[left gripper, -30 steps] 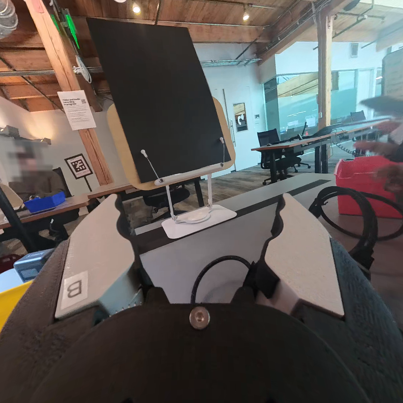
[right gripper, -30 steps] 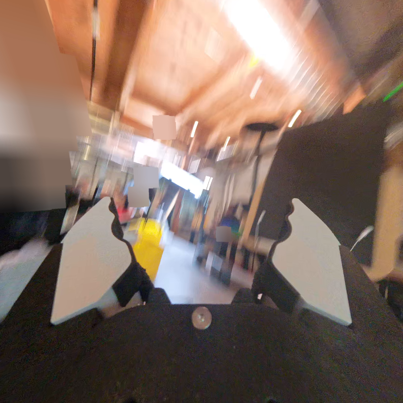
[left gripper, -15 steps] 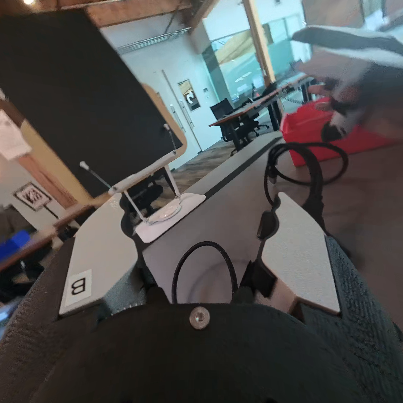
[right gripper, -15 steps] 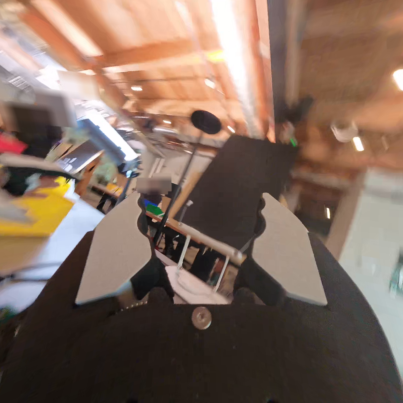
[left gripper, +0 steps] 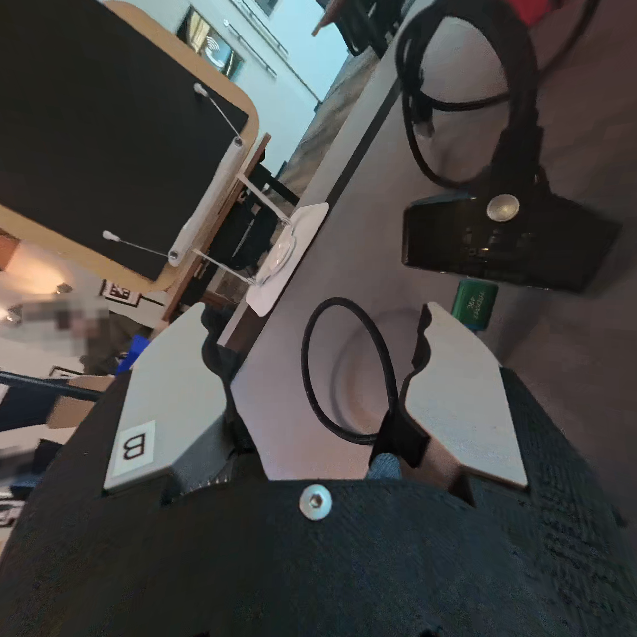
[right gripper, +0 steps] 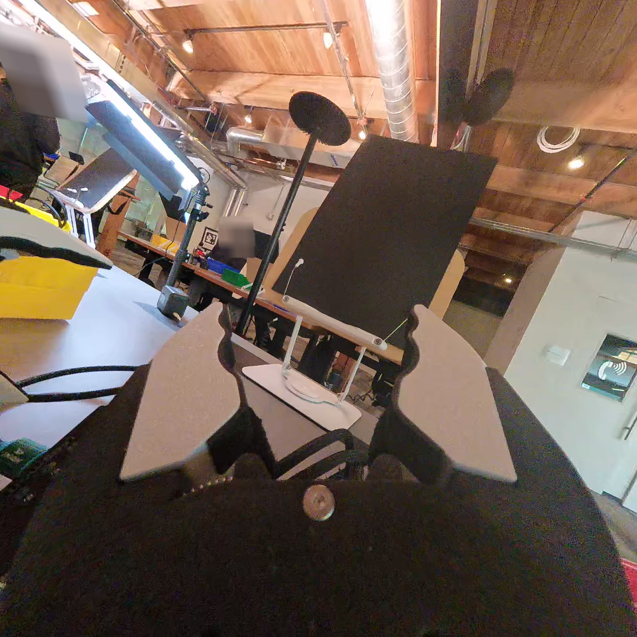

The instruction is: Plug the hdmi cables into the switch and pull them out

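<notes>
Both tongs [left gripper: 312,339] agape over table [left gripper: 362,241]

Left wrist view: low over the grey table [left gripper: 344,241], rolled sideways, facing the nearby black switch [left gripper: 499,241]. Right wrist view: low at table level, tilted upward toward the ceiling. Shared: the black board on its white stand [left gripper: 286,241] [right gripper: 310,389].

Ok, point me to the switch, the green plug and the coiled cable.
switch [left gripper: 496,248]: left wrist view, on its glossy black top face.
green plug [left gripper: 475,304]: left wrist view, on its green body, near side of the switch.
coiled cable [left gripper: 520,103]: left wrist view, on the loop's right strand, beyond the switch.
</notes>
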